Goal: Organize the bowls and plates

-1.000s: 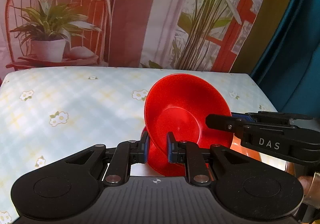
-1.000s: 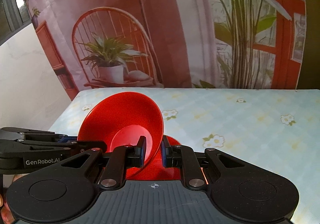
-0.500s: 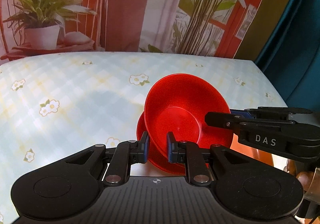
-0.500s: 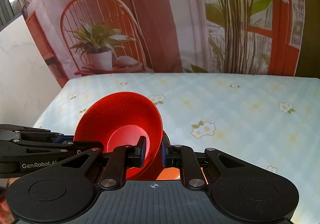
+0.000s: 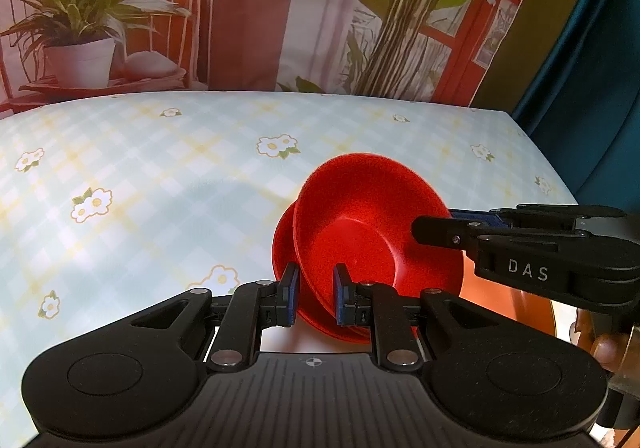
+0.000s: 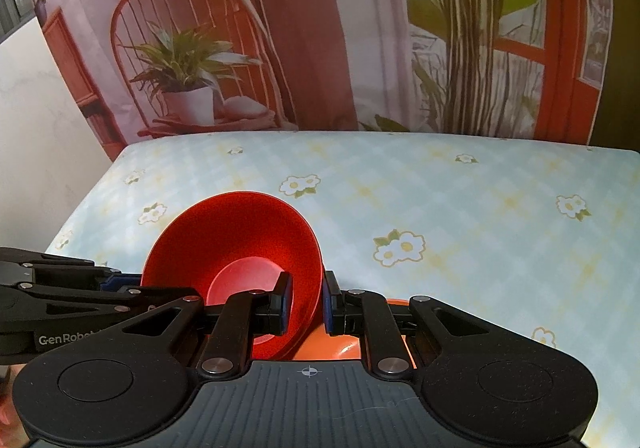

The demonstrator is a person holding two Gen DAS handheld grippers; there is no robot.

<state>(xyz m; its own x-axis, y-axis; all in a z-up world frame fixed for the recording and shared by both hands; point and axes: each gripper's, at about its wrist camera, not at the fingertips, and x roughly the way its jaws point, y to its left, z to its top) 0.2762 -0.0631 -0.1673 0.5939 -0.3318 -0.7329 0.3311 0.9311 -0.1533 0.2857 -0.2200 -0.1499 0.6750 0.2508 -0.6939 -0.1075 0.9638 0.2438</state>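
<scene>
Both hand-held grippers lowered with red bowl [image 5: 372,232], left hand-held gripper [image 5: 314,296] clamped on near rim, right hand-held gripper [image 6: 304,304] clamped on opposite rim, bowl tilted above orange plate [image 6: 340,344], floral table [image 5: 160,176].

Orange dish [image 6: 340,348]: mostly hidden behind right gripper [image 6: 306,302] body. Second red bowl [image 5: 286,248]: largely covered by the front bowl [image 5: 372,232]. Hand [image 5: 604,348]: cut off at edge.

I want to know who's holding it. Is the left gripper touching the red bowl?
Touching. In the left wrist view the left gripper has its blue pads pinched on the near rim of the red bowl, one pad inside, one outside, no gap showing.
</scene>
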